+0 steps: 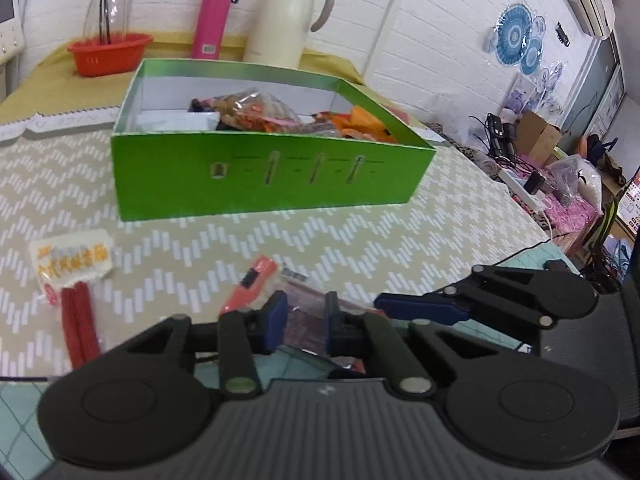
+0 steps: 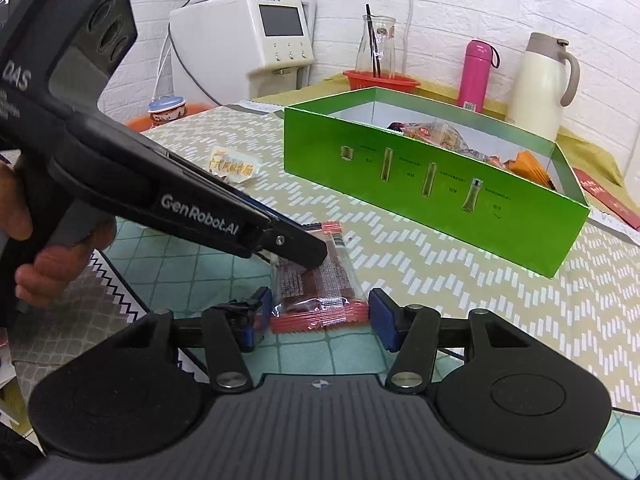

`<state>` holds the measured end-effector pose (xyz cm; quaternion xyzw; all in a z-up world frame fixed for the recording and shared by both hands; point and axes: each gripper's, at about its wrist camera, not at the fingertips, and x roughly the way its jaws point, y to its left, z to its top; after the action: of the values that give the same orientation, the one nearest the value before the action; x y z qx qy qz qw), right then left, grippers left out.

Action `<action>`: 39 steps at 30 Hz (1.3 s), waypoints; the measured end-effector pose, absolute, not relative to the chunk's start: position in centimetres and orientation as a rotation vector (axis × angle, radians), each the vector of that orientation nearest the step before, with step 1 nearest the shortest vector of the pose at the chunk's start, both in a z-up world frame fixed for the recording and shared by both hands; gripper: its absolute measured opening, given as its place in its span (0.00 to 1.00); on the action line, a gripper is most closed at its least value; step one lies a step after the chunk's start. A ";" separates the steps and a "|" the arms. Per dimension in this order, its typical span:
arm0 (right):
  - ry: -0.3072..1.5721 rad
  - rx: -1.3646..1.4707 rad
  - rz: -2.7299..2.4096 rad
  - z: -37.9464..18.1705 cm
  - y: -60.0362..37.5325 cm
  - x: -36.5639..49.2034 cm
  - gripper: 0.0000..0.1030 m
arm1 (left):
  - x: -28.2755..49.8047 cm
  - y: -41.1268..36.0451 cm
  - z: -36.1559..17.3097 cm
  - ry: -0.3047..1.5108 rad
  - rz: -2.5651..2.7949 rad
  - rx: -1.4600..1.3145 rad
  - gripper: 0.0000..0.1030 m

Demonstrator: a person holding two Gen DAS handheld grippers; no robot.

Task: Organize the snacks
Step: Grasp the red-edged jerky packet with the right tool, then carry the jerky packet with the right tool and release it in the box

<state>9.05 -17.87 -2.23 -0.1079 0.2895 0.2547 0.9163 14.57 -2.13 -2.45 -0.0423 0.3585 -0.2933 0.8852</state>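
Observation:
A dark red snack packet (image 1: pixel 306 334) with red crimped ends lies at the table's near edge, and my left gripper (image 1: pixel 304 320) is shut on it. In the right wrist view the left gripper (image 2: pixel 316 258) reaches in from the left, tip down on the packet (image 2: pixel 320 300). My right gripper (image 2: pixel 316 322) stands open, its blue pads (image 2: pixel 382 320) flanking the packet's near end. One of its blue fingers (image 1: pixel 420 308) shows to the right in the left wrist view. The green box (image 1: pixel 272 184), open-topped, sits behind and holds several snacks.
On the cloth lie a packet of red sticks with a yellow label (image 1: pixel 76 280) and a small orange packet (image 1: pixel 252 284). Behind the box stand a pink bottle (image 1: pixel 212 20), a cream jug (image 1: pixel 284 16) and a red basket (image 1: pixel 108 52). A water dispenser (image 2: pixel 248 36) stands far left.

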 end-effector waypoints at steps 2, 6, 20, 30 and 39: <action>0.594 -0.231 0.523 -2.1 -17.8 9.0 0.88 | 14.0 -3.1 -2.2 0.725 -0.622 -0.046 0.00; 0.591 -0.238 0.530 -1.8 -18.2 8.8 0.65 | 14.4 -1.6 -1.6 0.733 -0.599 -0.182 0.09; 0.480 -0.451 0.502 -2.9 -16.6 7.5 0.66 | 16.6 -0.1 -2.8 0.816 -0.571 -0.326 0.78; 0.466 -0.465 0.506 -3.1 -16.9 7.4 0.65 | 17.4 -2.4 -2.4 0.799 -0.584 -0.191 0.53; 0.442 -0.340 0.549 0.0 -18.1 8.9 0.64 | 17.4 -1.9 0.9 0.715 -0.583 -0.206 0.52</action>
<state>8.91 -18.08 -0.01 -0.1657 0.2153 0.2678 0.9244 17.42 -1.88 0.91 -0.0990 0.3445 -0.2809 0.8903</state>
